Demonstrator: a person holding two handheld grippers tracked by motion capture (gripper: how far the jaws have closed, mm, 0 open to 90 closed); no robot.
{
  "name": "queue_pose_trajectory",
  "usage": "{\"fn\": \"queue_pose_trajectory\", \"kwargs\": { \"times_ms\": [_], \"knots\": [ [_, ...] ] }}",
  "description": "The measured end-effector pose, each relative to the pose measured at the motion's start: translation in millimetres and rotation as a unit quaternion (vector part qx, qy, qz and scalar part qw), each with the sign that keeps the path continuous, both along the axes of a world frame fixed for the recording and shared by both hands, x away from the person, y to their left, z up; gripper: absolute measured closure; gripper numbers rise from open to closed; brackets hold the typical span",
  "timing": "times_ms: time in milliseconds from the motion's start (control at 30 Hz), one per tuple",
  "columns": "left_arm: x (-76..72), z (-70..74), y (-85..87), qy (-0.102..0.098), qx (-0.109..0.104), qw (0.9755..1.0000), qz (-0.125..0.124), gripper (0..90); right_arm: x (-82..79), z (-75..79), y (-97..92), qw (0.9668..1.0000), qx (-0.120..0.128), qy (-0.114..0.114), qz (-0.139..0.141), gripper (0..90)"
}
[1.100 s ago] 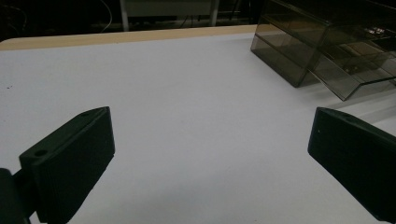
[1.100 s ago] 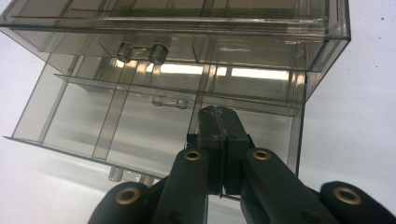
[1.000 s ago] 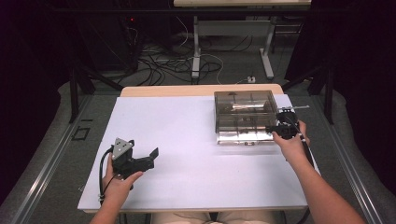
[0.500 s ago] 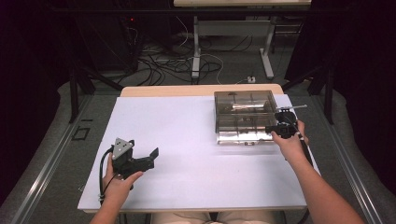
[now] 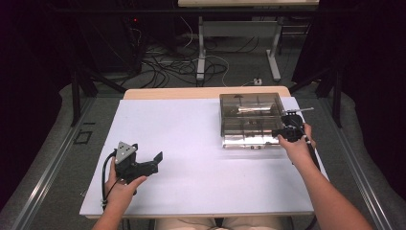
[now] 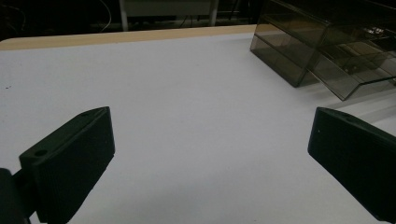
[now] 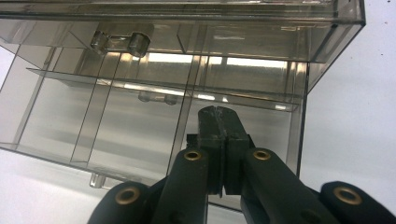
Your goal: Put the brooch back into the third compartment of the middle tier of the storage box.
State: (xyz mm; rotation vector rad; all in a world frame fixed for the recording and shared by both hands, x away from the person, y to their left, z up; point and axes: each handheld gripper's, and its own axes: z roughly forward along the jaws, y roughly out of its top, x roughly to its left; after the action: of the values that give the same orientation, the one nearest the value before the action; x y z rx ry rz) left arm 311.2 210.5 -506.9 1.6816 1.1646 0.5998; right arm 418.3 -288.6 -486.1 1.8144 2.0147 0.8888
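1. Black jaws of the right gripper (image 7: 218, 122) are clenched together with nothing visible between them, their tips pressed close to the front of the smoky clear plastic drawer box (image 7: 154, 93). Judging by that pose, the closed tip serves as a poker or hook at the right-hand drawer front, not as a clamp.
2. Seen from the high view, the right gripper (image 5: 282, 132) sits at the box's (image 5: 249, 120) near right corner, with the hand (image 5: 296, 143) behind it (low and level, which suits nudging a drawer).
3. The box stands on the right half of the white table (image 5: 191, 139), towards the far edge; one lower drawer looks pulled partly out towards the person.
4. The left gripper (image 5: 155, 159) rests on the table near the front left, well apart from the box; in the left gripper view its jaws stand released and wide over bare table, so it seems parked while the other hand works.
5. Compared with the earlier frames, the right gripper has crept slightly left along the box's front; the left gripper and the box lie unchanged.
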Motion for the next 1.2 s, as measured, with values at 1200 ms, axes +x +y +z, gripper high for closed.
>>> {"fn": "queue_pose_trajectory", "kwargs": {
  "times_ms": [1200],
  "knots": [
    [0.3, -0.3, 0.1, 0.001, 0.004, 1.0000, 0.000, 0.7, -4.2, 2.7, 2.5, 0.9990, -0.005, -0.023, 0.038, 64.3]
  ]
}}
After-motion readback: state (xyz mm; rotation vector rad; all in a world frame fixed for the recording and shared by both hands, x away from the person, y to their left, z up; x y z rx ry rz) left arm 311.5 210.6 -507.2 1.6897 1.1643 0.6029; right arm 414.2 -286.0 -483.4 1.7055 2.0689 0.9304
